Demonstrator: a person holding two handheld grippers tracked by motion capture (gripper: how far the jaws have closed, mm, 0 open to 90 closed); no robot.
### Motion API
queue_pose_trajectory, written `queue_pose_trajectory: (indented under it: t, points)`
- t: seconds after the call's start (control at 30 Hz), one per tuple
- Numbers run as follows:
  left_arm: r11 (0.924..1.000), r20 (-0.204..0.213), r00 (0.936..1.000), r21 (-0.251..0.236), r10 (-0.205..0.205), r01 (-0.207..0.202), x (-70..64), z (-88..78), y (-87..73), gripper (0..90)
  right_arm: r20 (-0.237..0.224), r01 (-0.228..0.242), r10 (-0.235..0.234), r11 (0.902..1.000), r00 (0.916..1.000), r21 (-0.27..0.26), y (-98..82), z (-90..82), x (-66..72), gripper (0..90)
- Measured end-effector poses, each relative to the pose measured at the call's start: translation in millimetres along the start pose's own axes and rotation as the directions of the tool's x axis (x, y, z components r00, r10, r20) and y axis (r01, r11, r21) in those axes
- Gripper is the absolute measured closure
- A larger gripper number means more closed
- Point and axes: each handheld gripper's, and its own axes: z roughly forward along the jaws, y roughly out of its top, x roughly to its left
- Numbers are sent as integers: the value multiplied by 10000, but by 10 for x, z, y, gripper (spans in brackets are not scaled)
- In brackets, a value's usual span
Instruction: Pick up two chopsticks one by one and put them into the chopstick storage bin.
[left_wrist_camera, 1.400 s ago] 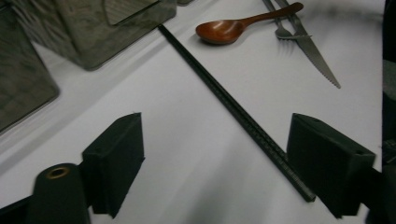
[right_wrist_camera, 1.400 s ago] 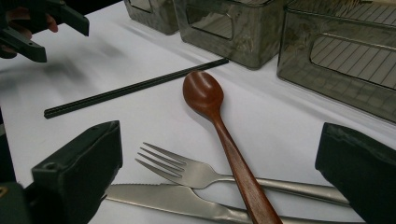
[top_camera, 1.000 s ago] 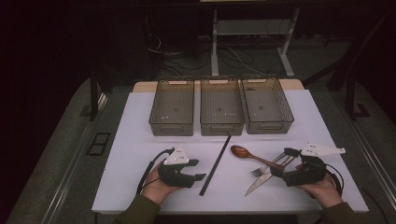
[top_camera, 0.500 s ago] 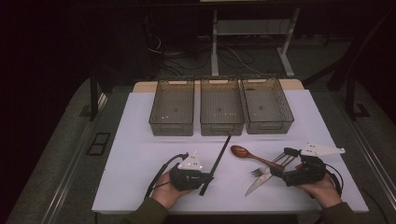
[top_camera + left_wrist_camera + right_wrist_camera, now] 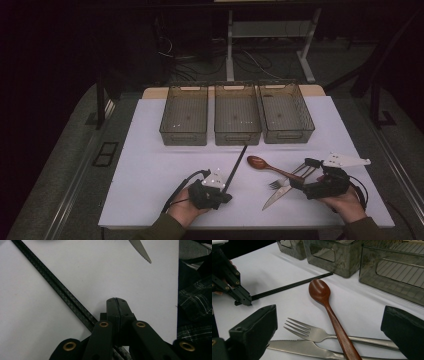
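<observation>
- Jaws of the left gripper stood pressed together, pad against pad; the right gripper held its jaws spread wide, with nothing between the pads.
- A long, thin black rod with a woven, carbon-like surface lay on the white table. Its far tip nearly touched the front wall of the middle smoked-plastic bin; its near end ran away from that bin to the left gripper.
- Handling, as judged: light, stiff, smooth and inclined to roll or pivot. A grip nearer mid-length would balance it better than one at the end.
- The left gripper view showed the rod as two strips passing beside and under the closed pads, not visibly between them, with the serrated steel knife beyond.
- The right gripper view alone showed the brown wooden spoon crossing the steel fork, nearer than the bin.
</observation>
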Motion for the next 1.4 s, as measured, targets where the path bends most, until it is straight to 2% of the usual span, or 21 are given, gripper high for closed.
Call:
queue_pose_trajectory:
  t: [0.07,0.1,0.13,0.27,0.33,0.37,0.4,0.43,0.47,0.5,0.53,0.57,0.9,0.93,1.13,1.17,1.23,1.3,1.37,1.4]
  points:
    - [10000,-46,10000,36,-82,82,3,0,-3,887,22,-36,36,10000,10000,-34,1,-4,0,1]
    - [9998,-35,9999,191,111,-110,15,-12,-1,887,16,-36,36,10000,10000,-38,2,-9,-1,1]
    - [10000,-68,10000,37,-66,67,4,-3,-4,888,19,-41,41,10000,10000,-51,1,-11,-1,1]
    - [9999,-170,9998,78,-67,68,6,-16,-8,888,17,-49,49,10000,10000,-62,1,-15,-4,1]
    - [9997,-166,9998,214,79,-75,24,-32,-11,888,16,-42,42,10000,10000,-59,1,-15,-4,1]
    - [9998,-245,9996,115,-132,135,22,-33,-16,888,18,-30,30,10000,10000,-59,1,-15,-3,1]
    - [9998,-245,9996,115,-132,135,22,-33,-16,888,18,-30,30,10000,10000,-59,1,-15,-3,1]
    - [9994,-228,9997,333,126,-119,45,-54,-16,888,12,-37,38,10000,10000,-58,0,-16,-4,1]
    - [9998,-286,9995,149,-108,112,37,-48,-23,888,12,-37,38,10000,10000,-58,0,-16,-4,1]
    - [9989,-284,9995,443,170,-157,63,-77,-24,887,17,-29,29,10000,10000,-62,-1,-18,-3,1]
    - [9996,-327,9995,275,-14,23,60,-77,-31,887,17,-29,29,10000,10000,-62,-1,-18,-3,1]
    - [9994,-521,9986,356,-27,46,77,-94,-42,888,13,-21,21,10000,10000,-67,-1,-20,0,1]
    - [9990,-754,9969,378,-219,248,154,-163,-88,888,20,-15,15,10000,10000,-91,-1,-21,1,1]
    - [9989,-814,9961,308,-339,365,157,-168,-95,888,20,-15,15,10000,10000,-91,-1,-21,1,1]
    - [9982,-1018,9939,390,-420,462,221,-225,-129,888,16,-14,14,10000,10000,-76,-4,-18,0,1]
    - [9986,-1083,9937,424,-274,321,237,-231,-131,888,16,-14,14,10000,10000,-76,-4,-18,0,1]
    - [9979,-1168,9919,362,-494,540,238,-241,-142,888,20,-12,12,10000,10000,-73,-4,-19,0,1]
    - [9977,-1234,9913,430,-459,515,258,-262,-151,888,5,-15,15,10000,10000,-67,-5,-18,1,1]
    - [9973,-1324,9894,346,-598,649,272,-280,-163,888,15,-14,15,10000,10000,-77,-5,-18,2,1]
    - [9974,-1440,9883,443,-501,571,287,-293,-166,888,15,-14,15,10000,10000,-77,-5,-18,2,1]
